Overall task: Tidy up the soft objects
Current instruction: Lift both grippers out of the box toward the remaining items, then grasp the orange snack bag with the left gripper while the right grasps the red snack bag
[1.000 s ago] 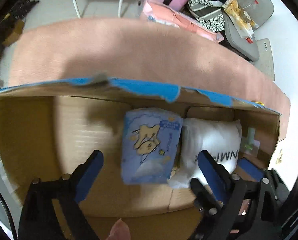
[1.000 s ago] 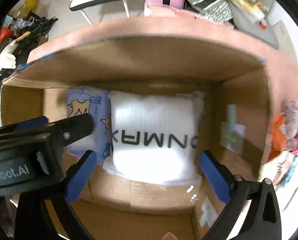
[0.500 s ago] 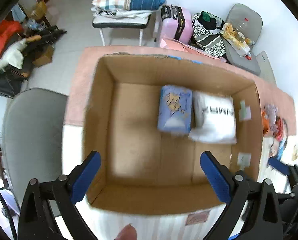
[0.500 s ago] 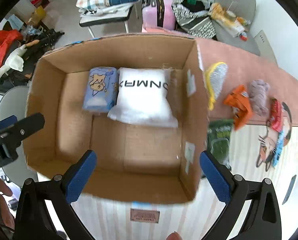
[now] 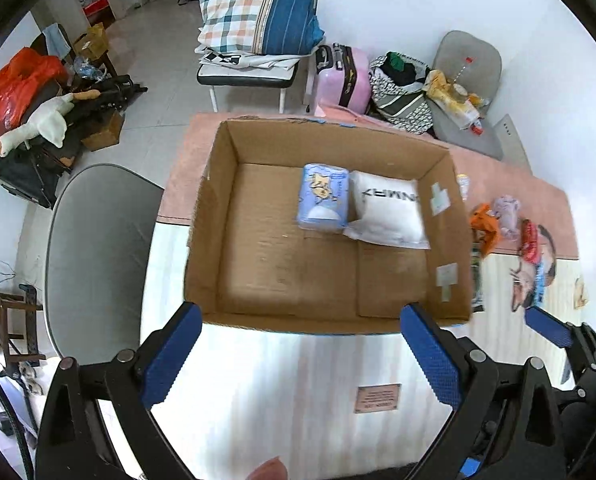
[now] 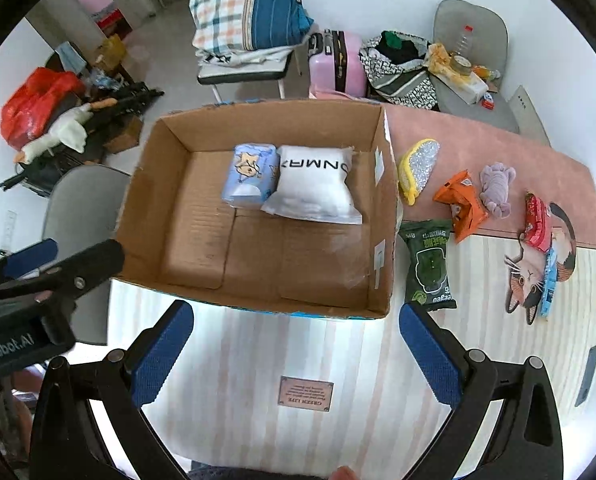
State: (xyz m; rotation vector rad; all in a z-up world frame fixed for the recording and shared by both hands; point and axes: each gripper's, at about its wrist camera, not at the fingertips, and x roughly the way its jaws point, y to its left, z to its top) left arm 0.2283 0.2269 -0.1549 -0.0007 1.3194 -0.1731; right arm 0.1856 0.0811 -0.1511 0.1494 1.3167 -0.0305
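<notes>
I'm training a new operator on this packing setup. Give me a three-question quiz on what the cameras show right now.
1. True or false: the white pillow pack lies inside the cardboard box.
2. Which pack on the table lies nearest the box's right wall? A) green snack pack B) orange snack pack C) red pack
3. Fill in: the blue tissue pack touches the pillow pack on its ___ side, as the right wrist view shows it.

Key: 1 true; 2 A; 3 left. The left gripper and the right gripper are both open and hold nothing.
</notes>
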